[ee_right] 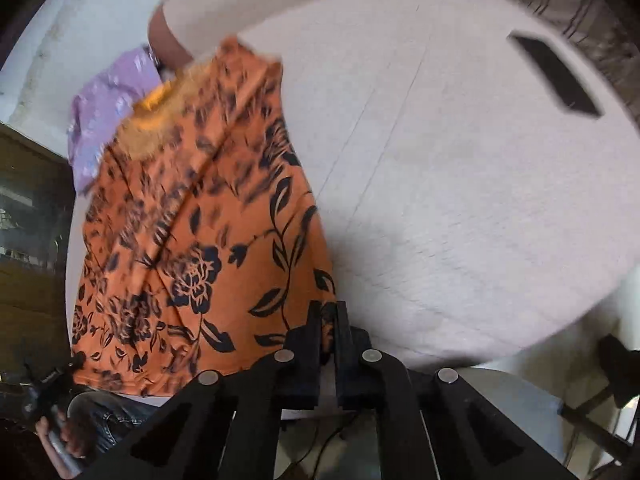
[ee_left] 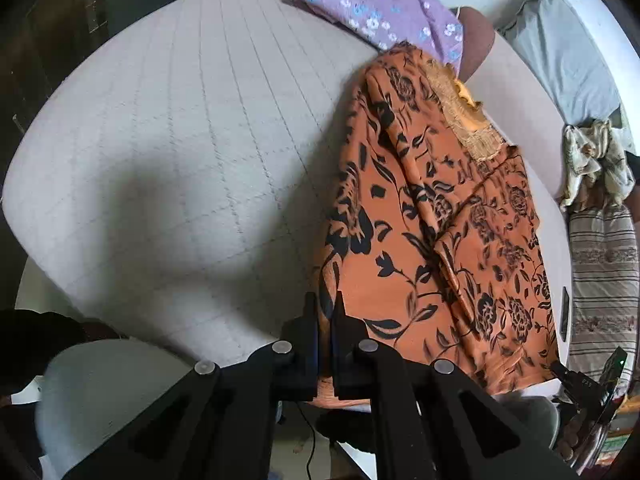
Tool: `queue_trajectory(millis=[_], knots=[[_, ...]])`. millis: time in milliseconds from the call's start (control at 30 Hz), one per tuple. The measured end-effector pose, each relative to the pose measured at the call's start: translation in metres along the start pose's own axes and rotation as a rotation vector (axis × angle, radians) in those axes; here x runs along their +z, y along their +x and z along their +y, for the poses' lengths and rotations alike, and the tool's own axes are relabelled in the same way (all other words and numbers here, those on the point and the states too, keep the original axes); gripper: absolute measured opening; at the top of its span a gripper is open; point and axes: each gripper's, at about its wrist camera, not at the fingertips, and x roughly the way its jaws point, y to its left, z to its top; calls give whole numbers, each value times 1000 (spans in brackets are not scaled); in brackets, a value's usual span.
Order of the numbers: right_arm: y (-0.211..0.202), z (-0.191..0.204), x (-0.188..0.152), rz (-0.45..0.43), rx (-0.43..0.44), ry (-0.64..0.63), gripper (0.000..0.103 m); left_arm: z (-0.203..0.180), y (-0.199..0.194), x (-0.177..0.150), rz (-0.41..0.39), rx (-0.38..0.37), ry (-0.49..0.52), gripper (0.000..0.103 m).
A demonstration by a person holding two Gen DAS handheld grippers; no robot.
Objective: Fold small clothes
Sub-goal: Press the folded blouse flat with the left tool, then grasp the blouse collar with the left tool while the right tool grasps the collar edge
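An orange garment with a black flower print [ee_left: 432, 232] lies lengthwise on the pale quilted table [ee_left: 168, 128], its neckline at the far end. My left gripper [ee_left: 327, 308] is shut on the garment's near left corner, at its hem. In the right wrist view the same orange garment [ee_right: 200, 232] fills the left half. There my right gripper [ee_right: 329, 316] is shut on the near right corner of the hem, at the table's front edge. The view is blurred.
A purple flowered cloth [ee_left: 372, 4] lies past the garment's far end. A dark phone [ee_right: 556, 76] rests on the table at the far right. A striped cloth [ee_left: 604, 280] and a crumpled pale cloth [ee_left: 596, 160] lie beyond the table's right side. A hand [ee_right: 68, 436] holds the other gripper's handle.
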Motion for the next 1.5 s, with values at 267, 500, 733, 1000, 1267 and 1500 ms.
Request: queue_trajectory(millis=[267, 500, 733, 1000, 1267, 1500], knots=[[30, -4, 7, 103, -76, 46, 5, -3, 51, 8, 102, 169, 39, 7], [-3, -5, 2, -63, 63, 79, 11, -10, 19, 5, 8, 183, 90, 46], [-76, 41, 15, -283, 144, -92, 84, -60, -44, 30, -228, 77, 164, 72], [-57, 112, 102, -269, 273, -260, 84, -136, 1, 121, -217, 18, 289, 74], [17, 143, 201, -251, 245, -275, 82, -161, 89, 223, -156, 52, 206, 74], [75, 156, 288, -193, 188, -269, 82, -167, 147, 300, -119, 118, 194, 74]])
